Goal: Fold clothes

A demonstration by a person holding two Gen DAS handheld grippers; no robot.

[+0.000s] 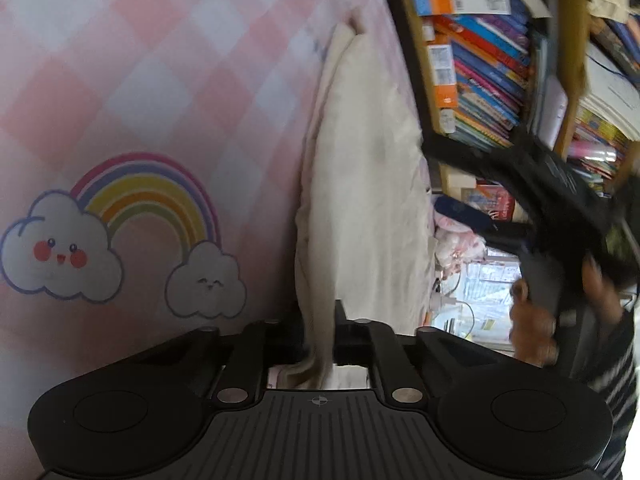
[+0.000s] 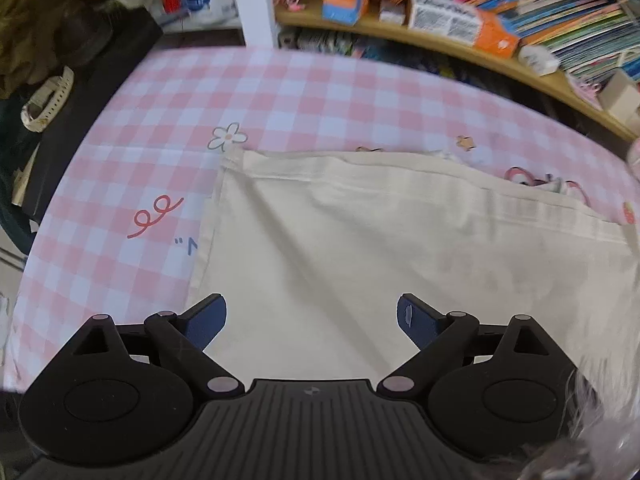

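The left gripper (image 1: 320,336) is clenched on an edge of the cream garment (image 1: 360,184), which stretches toward 12 o'clock over the pink checked cloth (image 1: 160,80), while the right gripper (image 2: 312,320) hovers released, fingers spread, above that garment (image 2: 360,248), with bookshelves (image 2: 500,12) at 1 o'clock.

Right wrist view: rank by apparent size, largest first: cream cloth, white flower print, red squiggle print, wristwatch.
1. cream cloth, by far the largest
2. wristwatch
3. red squiggle print
4. white flower print

The wristwatch and the squiggle look close in extent, and fisheye stretch at the edge makes that pair unsure.
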